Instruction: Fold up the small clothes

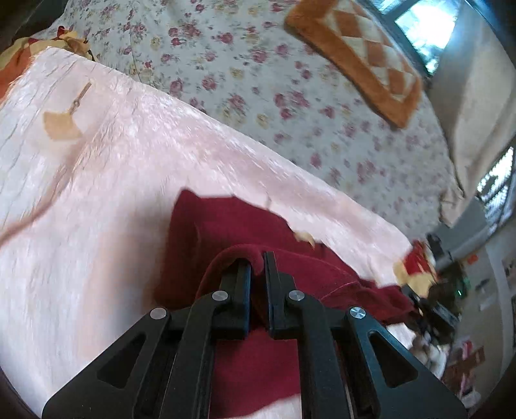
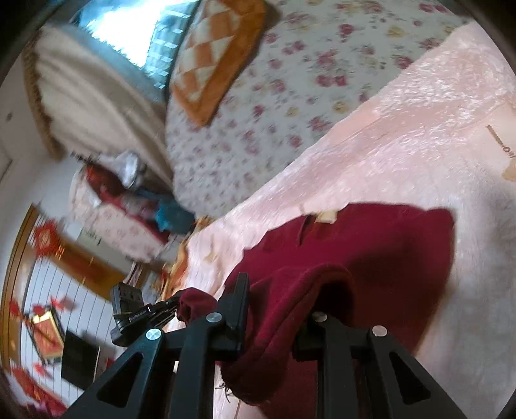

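A dark red garment [image 1: 225, 225] lies on a pale pink satin blanket [image 1: 96, 193], partly lifted at its near side. My left gripper [image 1: 258, 264] is shut on a rolled edge of it, the jaws almost touching. In the right wrist view the same garment [image 2: 387, 251] spreads over the pink blanket [image 2: 403, 129]. A thick fold rises into my right gripper [image 2: 283, 283], which is shut on it; the cloth drapes over and hides the right finger. To the left, the left gripper [image 2: 175, 306] pinches another bunched corner of the cloth.
A floral bedsheet [image 1: 258, 80] lies beyond the blanket, with an orange checked cushion [image 1: 361, 54] near the window [image 1: 429, 25]. In the right wrist view a cream curtain [image 2: 90, 96] hangs at the bed's end. Piled clothes and clutter [image 2: 129, 199] sit beside the bed.
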`<state>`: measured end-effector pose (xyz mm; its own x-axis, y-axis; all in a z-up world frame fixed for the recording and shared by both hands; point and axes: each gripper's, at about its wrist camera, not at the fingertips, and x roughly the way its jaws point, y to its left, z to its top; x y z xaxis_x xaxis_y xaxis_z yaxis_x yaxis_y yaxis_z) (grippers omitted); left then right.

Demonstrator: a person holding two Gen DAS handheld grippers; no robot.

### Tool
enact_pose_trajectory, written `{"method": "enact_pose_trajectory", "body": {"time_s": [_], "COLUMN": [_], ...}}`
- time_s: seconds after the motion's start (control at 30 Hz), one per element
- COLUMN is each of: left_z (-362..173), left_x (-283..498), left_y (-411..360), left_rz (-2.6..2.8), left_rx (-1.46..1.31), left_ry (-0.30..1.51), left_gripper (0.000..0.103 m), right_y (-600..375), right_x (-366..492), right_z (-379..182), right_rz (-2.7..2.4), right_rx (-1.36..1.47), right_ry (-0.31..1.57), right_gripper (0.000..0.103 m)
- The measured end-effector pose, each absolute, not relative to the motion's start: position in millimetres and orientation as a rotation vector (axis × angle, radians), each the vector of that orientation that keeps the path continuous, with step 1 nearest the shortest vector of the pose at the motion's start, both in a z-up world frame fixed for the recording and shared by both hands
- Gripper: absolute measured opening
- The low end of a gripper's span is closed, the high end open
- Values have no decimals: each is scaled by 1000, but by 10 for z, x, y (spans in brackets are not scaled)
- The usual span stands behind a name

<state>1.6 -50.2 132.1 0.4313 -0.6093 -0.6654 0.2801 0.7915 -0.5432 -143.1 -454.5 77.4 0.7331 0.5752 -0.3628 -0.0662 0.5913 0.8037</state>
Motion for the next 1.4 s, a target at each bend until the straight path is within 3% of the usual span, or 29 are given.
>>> {"method": "enact_pose_trajectory", "body": {"time_s": [0.27,0.33,0.4,0.47,0.53,0.73,1.03,1.17,1.4], "left_z": [901,854,897,992,1134,1121,547,557,929], "left_x": [659,731,710,648,553,507,846,903,426], "left_y": [-697,-654,-611,-575,-524,-626,-957,-833,-445], "left_rz": [-544,-562,-567,-573,-555,-547,-304,-303,-452], "left_rx": [-408,-465,-468,-455,-435,-383,-177,-248,-294], "left_ry": [1091,1121,1132,1105,1047,1047,1123,1141,1087], "left_gripper": [6,11,27,60,67,67,67,67,67], "right_y": [-4887,-4978,-5048,-5085,-5097,-4463,-4346,-4525,-4505], "right_x": [-1025,-1032,-1081,-1190,-1288,-1119,-392,-430,-1124], "right_z": [508,513,548,660,796,982,393,333,795], "right_rz": [217,208,207,186,191,235,-21,-27,96], "right_rx": [948,978,1005,976,925,573,445,539,477], "right_ry": [663,662,659,630,611,742,960,949,866], "right_gripper": [20,24,45,46,46,46,46,44,45]}}
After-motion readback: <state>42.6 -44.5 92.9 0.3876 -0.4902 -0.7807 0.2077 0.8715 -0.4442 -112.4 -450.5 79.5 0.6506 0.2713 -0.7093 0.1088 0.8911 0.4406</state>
